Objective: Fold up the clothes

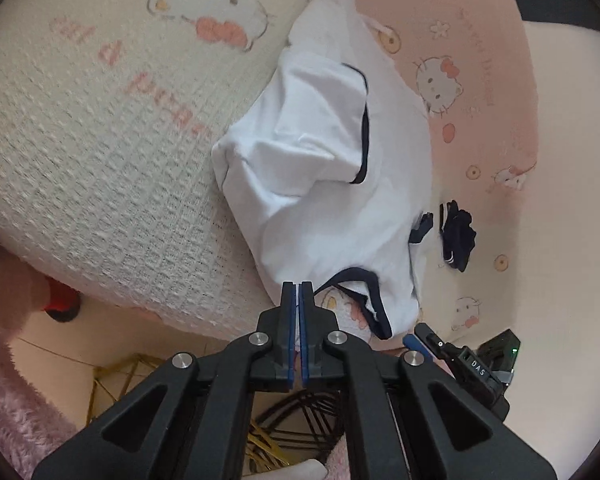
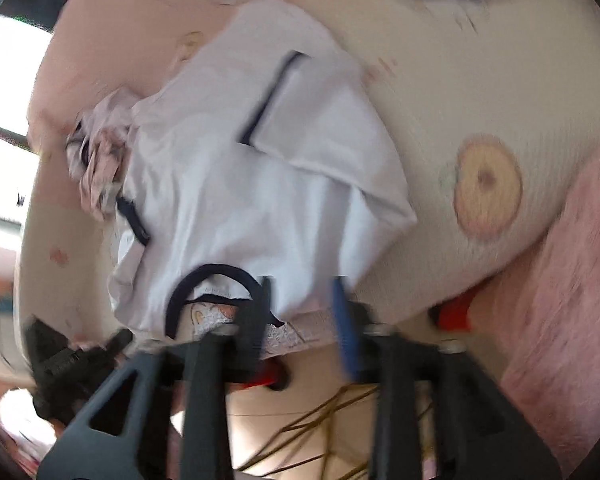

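The left tongs (image 1: 299, 286) are pressed shut with nothing visibly between them, angled down at the near hem of the white shirt (image 1: 324, 184). The right tongs (image 2: 302, 292) stand parted over that same navy-trimmed hem, pads clear of the cloth. The shirt lies crumpled on the bed (image 1: 92, 168), close to its near edge. A dark garment (image 1: 458, 236) sits just beside it; bare blanket stretches left.

White shirt (image 1: 324, 184) with navy trim, partly folded, rumpled, lying on cartoon-print bedding
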Demonstrator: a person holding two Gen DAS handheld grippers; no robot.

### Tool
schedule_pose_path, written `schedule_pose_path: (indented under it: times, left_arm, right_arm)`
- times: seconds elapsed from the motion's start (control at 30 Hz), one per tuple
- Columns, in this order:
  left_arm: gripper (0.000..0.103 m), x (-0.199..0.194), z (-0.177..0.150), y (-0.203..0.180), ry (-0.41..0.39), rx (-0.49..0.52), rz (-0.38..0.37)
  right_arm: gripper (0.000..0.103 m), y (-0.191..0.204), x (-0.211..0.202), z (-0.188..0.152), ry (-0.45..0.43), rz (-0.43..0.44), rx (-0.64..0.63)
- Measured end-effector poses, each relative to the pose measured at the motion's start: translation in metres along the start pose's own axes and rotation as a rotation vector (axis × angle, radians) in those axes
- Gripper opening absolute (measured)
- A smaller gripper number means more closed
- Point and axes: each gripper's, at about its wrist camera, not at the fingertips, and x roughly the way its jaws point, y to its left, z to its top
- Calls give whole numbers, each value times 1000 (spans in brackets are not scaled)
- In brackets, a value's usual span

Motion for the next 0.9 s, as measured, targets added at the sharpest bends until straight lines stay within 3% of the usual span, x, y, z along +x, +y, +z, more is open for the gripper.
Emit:
schedule_pose_path:
  times: [0.17,0.23,0.3,0.43,0.7,0.8,0.87,0.9]
  left_arm:
    - [9,20,5,-2,50,0,-9]
    - [36,27,6,-3,58,3,8]
    - [43,29,6,-3,49,0,5]
    - [43,22,6,-4,19,-13,44]
    - [43,27,10,6,13,-78,11]
    - [43,34,11,-5,3,-29,13]
    - [43,35,10,-8,-15,-13,24]
    - [43,33,7,-6,-8,-24,32]
  right_arm:
    - [45,-3,20,2,68,55,43]
    - [46,2,29,0,105,60,25]
    - [46,4,33,-1,121,51,18]
    - [45,-2,32,4,92,57,66]
    - [45,3,43,5,119,66,68]
    - [38,12,45,9,90,93,40]
    - [34,15,47,14,53,51,30]
    - [27,15,48,15,46,28,29]
